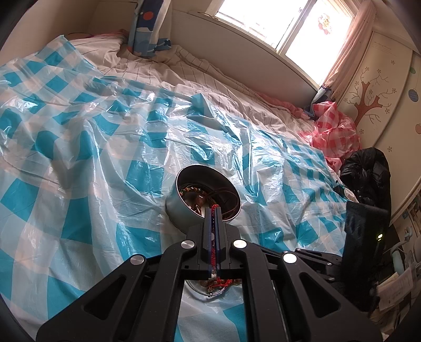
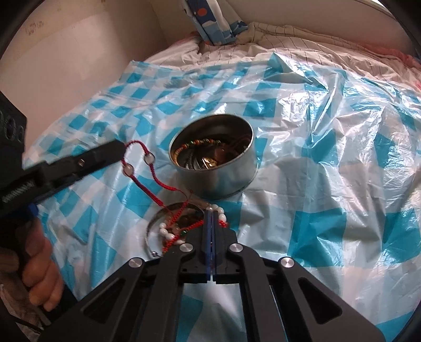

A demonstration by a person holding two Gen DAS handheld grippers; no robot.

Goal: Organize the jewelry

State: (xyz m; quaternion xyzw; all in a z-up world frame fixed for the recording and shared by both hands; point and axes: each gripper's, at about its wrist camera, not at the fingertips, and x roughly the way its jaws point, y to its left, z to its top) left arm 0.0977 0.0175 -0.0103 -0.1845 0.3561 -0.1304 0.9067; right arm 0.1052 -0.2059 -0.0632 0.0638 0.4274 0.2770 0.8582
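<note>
Left gripper [image 2: 123, 150] clamped on red cord [image 2: 155, 179], lifted. Right gripper [image 2: 212, 210] pinched on white beads [image 2: 222, 217] over lid [image 2: 158, 218]. Tin [image 2: 218, 179], jewelry inside, mid-sheet [image 2: 329, 157], just beyond lid.

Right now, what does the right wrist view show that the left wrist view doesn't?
Only the right wrist view: the left tool from the side, holding up a red cord bracelet with pale beads; the hand gripping it; white beads at the shut right tool; most of the tin lid.

Only the left wrist view: the window, pink checked plastic, black bag.

Both: the round tin of jewelry on the blue checked plastic sheet.
</note>
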